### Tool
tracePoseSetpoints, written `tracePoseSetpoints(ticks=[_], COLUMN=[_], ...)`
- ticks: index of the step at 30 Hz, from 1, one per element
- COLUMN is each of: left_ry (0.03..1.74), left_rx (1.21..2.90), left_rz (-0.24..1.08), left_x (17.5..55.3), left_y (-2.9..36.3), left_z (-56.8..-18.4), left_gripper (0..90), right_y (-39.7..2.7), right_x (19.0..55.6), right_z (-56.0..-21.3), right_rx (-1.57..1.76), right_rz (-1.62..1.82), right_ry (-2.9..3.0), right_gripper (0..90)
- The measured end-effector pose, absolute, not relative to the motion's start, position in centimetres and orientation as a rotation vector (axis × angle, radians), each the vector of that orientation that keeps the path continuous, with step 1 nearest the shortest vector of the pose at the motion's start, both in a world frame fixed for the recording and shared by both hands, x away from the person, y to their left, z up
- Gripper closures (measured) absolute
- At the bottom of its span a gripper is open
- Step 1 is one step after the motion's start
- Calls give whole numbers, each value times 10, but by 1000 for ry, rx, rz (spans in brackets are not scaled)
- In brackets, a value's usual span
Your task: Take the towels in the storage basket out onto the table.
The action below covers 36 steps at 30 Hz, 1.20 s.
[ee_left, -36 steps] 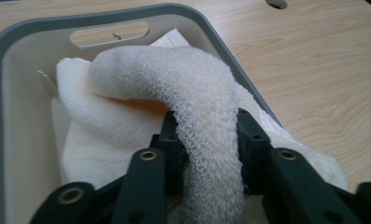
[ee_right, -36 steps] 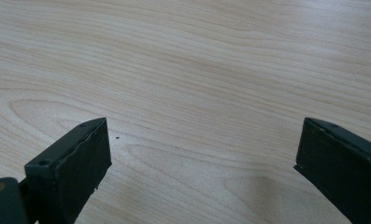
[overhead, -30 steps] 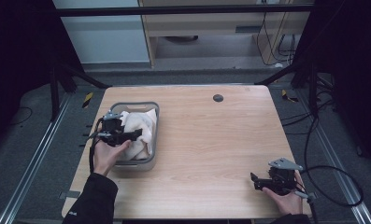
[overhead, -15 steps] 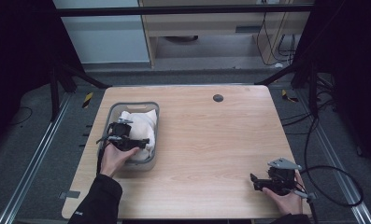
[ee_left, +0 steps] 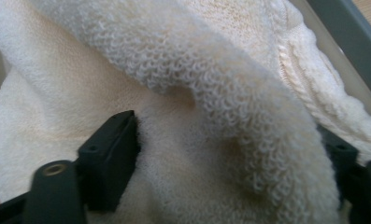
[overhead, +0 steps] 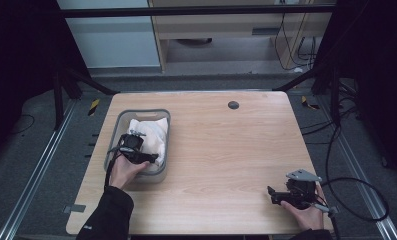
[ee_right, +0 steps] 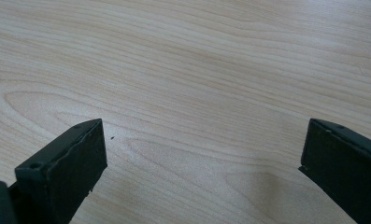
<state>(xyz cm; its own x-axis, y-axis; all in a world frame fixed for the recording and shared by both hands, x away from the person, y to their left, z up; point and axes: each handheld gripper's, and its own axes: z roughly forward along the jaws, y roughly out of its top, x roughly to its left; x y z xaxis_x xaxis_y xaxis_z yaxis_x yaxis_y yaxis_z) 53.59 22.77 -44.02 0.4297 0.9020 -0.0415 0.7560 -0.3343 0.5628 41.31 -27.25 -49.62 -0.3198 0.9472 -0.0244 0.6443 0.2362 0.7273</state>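
On the wooden table (overhead: 226, 150), we should sink our half-closing left gripper (overhead: 134, 149) deeper round the towel (ee_left: 183, 93) fold in the grey bin (overhead: 117, 126) before lifting, right gripper (overhead: 290, 194) resting wide open.

Background only: light wood-grain counter (overhead: 226, 150), bare across the middle and right, with a small dark round cap (overhead: 233, 105) set in it near the far edge. Metal rails (overhead: 36, 175) run along the floor on both sides. Yellow-black striped marker (overhead: 94, 106) on the floor off the far-left corner, another (overhead: 308, 103) off the far-right corner. Black frame bar (overhead: 196, 10) crosses overhead at the back. Pale panel (overhead: 111, 35) and a wooden cabinet (overhead: 226, 25) behind it. Loose black cables (overhead: 336, 125) on the floor to the right.
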Motion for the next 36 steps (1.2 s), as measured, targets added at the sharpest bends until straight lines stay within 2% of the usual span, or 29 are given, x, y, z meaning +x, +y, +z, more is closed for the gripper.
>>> tracePoseSetpoints(ticks=[1, 2, 3, 8, 13, 23, 36], left_ry=[1402, 1404, 1401, 1415, 1418, 1395, 1325], left_rx=[2173, 2173, 2177, 2156, 2145, 2075, 1953], left_rz=[379, 377, 379, 354, 363, 375, 467], left_x=[536, 535, 536, 535, 533, 526, 510], left_y=[228, 228, 228, 228, 227, 234, 252], left_z=[-441, -441, -441, -442, -442, -433, -384], left_gripper=[285, 325, 394, 606, 723, 780, 797], right_y=[-273, -273, -272, -272, -272, -273, -273], right_x=[413, 413, 413, 413, 413, 414, 413], right_z=[-496, -496, -496, -496, -496, -496, -495], right_rx=[1454, 1456, 1456, 1455, 1459, 1452, 1464], right_rz=[864, 864, 863, 866, 867, 864, 876], right_ry=[2049, 2051, 2049, 2050, 2054, 2050, 2043], right_gripper=[5, 5, 5, 5, 5, 5, 5])
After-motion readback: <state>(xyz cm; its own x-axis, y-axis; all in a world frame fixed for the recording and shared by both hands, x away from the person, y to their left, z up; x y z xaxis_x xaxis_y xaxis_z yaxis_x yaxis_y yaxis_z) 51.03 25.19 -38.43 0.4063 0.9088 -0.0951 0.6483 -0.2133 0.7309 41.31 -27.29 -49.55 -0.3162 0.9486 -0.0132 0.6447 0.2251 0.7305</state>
